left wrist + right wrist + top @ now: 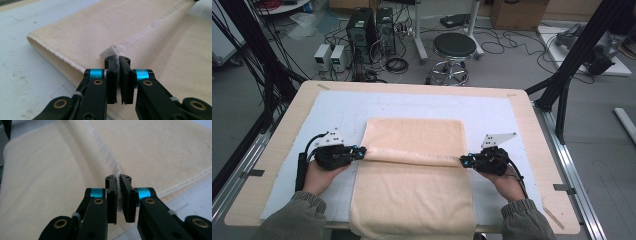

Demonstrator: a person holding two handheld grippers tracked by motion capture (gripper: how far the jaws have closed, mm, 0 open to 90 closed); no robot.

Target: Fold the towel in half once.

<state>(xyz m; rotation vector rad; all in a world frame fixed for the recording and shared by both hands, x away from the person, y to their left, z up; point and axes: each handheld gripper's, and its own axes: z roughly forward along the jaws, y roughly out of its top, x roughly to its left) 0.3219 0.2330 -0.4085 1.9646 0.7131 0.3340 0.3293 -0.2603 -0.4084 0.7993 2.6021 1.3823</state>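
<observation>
Towel (412, 170) lies mid-worktop, near end over the front edge. Left tongs (361, 152) and right tongs (463, 161) are clamped on its folded edge's ends. Mid-fold; next we carry both level.

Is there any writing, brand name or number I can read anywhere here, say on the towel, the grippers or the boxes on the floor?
No text can be read anywhere.
Towel: plain, no label.
Left gripper and right gripper: no markings.
Two white boxes on the floor: lit displays, too small to read.
Two black computer towers: any badges too small to read.
</observation>
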